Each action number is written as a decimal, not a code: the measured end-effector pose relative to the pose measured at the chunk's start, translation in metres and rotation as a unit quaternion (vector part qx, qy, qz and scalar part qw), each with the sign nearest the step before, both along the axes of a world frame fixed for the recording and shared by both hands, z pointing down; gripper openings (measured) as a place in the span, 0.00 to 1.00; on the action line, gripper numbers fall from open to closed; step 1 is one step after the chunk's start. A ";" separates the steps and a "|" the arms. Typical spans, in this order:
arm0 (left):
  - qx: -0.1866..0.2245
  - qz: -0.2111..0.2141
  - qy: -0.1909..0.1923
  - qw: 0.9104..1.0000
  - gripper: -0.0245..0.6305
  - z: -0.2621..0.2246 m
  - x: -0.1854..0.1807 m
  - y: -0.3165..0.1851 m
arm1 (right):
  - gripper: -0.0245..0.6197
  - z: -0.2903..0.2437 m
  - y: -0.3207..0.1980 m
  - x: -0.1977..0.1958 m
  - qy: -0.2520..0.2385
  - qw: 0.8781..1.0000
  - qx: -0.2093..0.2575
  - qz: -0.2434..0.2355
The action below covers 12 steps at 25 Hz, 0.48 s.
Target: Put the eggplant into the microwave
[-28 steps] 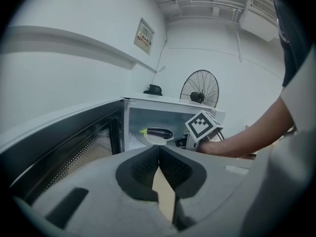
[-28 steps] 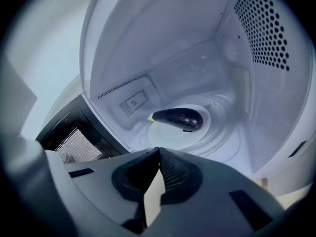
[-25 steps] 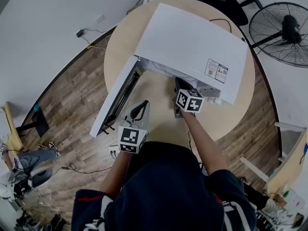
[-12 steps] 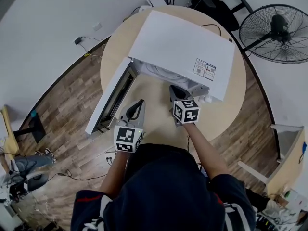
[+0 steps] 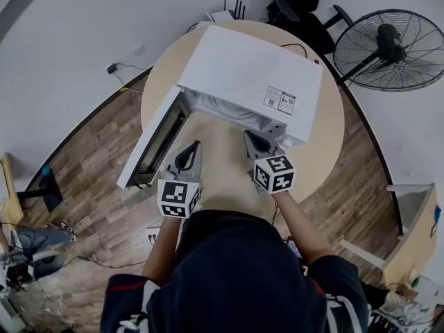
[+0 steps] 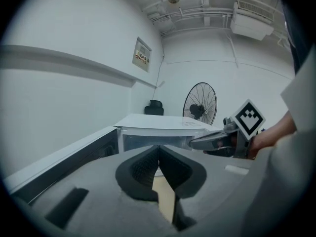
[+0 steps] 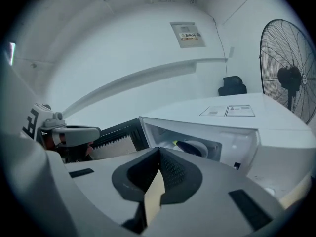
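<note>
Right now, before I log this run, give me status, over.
Left hand-held gripper shut, empty. Right hand-held gripper shut, empty. Eggplant inside microwave. Door open, nothing in the way.

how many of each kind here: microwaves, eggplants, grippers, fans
microwave: 1
eggplant: 1
grippers: 2 (left gripper, right gripper)
fan: 1
total: 5
</note>
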<state>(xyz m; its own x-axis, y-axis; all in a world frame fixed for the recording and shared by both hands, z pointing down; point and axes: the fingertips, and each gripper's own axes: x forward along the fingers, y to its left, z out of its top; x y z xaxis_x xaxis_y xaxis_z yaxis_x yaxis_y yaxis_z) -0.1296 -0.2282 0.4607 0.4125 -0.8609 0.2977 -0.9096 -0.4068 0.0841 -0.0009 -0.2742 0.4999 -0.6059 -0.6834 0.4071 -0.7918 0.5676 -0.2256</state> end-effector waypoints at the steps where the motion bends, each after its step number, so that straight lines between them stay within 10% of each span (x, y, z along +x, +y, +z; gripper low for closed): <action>1: 0.002 0.000 -0.002 1.000 0.06 -0.002 0.002 0.002 | 0.06 -0.005 0.003 0.004 -0.001 1.000 0.004 0.000; 12: 0.029 0.008 -0.028 0.999 0.06 -0.026 0.026 0.020 | 0.06 -0.058 0.023 0.020 -0.028 0.998 0.056 -0.006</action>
